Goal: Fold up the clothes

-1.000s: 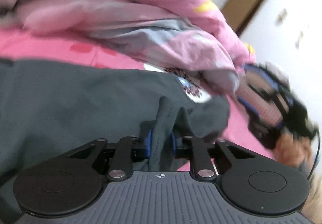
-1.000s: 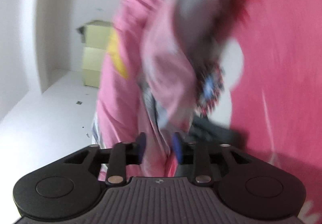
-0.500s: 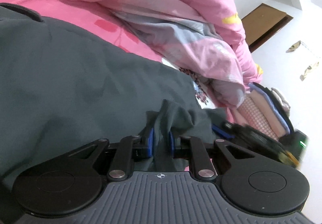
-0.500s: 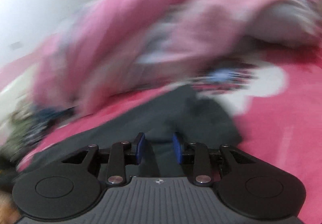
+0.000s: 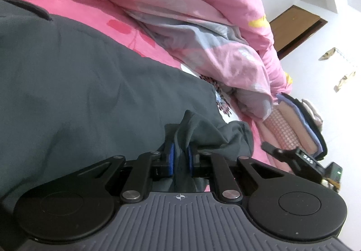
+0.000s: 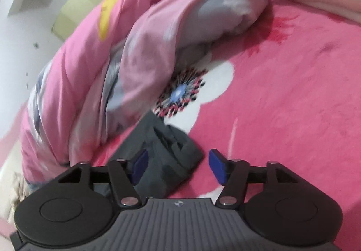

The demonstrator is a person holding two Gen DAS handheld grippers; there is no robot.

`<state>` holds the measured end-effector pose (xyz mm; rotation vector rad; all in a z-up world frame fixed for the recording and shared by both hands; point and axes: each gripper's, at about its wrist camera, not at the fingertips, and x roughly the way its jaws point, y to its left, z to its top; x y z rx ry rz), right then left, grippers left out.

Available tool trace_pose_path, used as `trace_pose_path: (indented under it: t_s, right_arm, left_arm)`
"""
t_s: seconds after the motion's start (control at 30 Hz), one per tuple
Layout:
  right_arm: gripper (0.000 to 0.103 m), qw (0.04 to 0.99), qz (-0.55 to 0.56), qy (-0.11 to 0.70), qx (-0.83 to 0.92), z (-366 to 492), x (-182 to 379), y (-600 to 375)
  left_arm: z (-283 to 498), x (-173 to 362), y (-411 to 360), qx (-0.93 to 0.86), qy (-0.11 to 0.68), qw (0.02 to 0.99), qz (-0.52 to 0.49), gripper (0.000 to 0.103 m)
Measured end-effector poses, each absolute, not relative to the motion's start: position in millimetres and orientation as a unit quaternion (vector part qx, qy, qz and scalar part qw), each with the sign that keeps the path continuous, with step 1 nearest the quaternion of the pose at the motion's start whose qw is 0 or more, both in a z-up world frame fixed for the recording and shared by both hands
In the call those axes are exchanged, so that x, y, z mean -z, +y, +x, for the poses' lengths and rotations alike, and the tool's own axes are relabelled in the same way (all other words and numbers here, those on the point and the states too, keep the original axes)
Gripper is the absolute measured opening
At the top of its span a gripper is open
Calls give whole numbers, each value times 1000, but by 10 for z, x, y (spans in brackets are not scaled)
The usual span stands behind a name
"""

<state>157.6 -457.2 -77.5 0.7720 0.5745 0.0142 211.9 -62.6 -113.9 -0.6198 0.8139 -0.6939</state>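
Note:
A dark grey garment (image 5: 85, 84) lies spread over the pink bed sheet (image 5: 74, 9) and fills the left half of the left wrist view. My left gripper (image 5: 180, 156) is shut on a bunched fold of its edge. In the right wrist view a corner of the same dark grey garment (image 6: 164, 149) rests on the sheet between my blue pads. My right gripper (image 6: 178, 165) is open just above that corner, with nothing pinched. The right gripper's body (image 5: 293, 158) shows at the right edge of the left wrist view.
A rumpled pink and grey duvet (image 5: 191, 20) is heaped along the far side of the bed, seen as the duvet (image 6: 117, 66) close on the left of the right gripper. A stack of folded clothes (image 5: 300, 124) lies past the garment. Flowered pink sheet (image 6: 293, 93) stretches right.
The right gripper swung down onto the garment's corner and its jaws have opened wide. The left gripper kept its hold on the fold while its view tilted and settled.

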Motion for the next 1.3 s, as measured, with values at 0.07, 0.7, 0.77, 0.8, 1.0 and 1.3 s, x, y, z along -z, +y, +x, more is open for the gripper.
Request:
trace_pose_path:
  t_s: [0.07, 0.7, 0.77, 0.8, 1.0, 1.3]
  right_arm:
    - [55, 893, 344, 289, -18, 1682, 830, -4494]
    - [40, 906, 309, 282, 64, 1063, 597, -4601]
    - [40, 928, 265, 252, 77, 978, 465, -4555]
    - [40, 937, 242, 237, 84, 936, 399, -4532]
    - [40, 970, 142, 197, -24, 900, 238, -4137]
    - [38, 950, 80, 283, -109, 1413, 607, -3591]
  left_arm:
    - [2119, 1150, -604, 332, 385, 807, -301, 9]
    - [1792, 925, -724, 443, 406, 765, -231, 5]
    - [1712, 846, -788, 453, 395, 776, -193, 5]
    - [1710, 849, -796, 459, 398, 771, -191, 5]
    - [1879, 1038, -664, 456, 448, 726, -254, 5]
    - [1994, 1163, -505, 396, 457, 739, -297, 8]
